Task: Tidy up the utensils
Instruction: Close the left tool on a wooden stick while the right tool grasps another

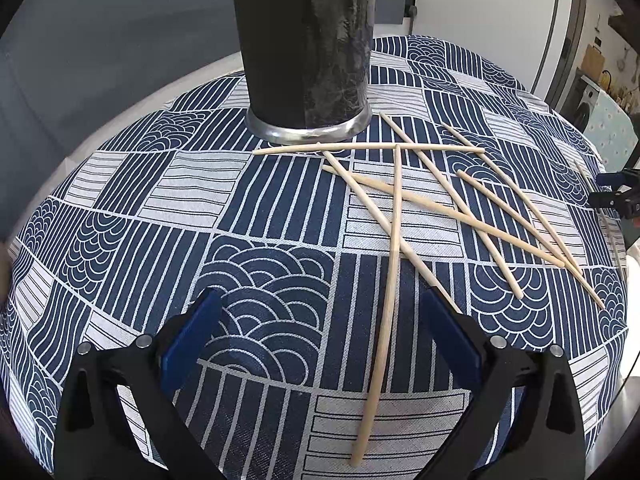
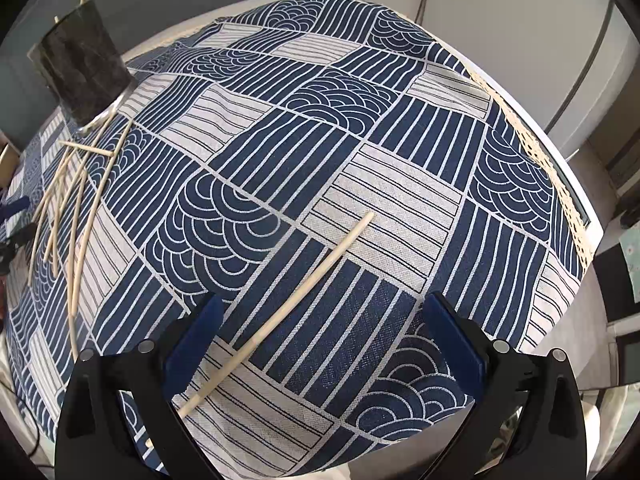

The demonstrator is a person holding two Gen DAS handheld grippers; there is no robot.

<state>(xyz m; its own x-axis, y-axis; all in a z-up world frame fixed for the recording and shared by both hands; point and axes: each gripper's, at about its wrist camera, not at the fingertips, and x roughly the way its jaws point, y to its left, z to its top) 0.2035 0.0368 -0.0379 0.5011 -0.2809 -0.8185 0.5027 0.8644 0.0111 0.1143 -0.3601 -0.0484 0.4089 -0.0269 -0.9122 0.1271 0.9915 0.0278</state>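
Both grippers, left gripper [image 1: 320, 336] and right gripper [image 2: 324, 336], spread apart over the desk [image 2: 400, 184]; single chopstick [image 2: 288, 304] lies between right fingers: light, stiff, slick, likely rolls; pinch mid-shaft.

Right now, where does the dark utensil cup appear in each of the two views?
Left wrist: the dark cup stands top centre, just behind the chopstick pile.
Right wrist: the cup is at the upper left.
Shared landmark: the chopstick pile, beside the cup's base.
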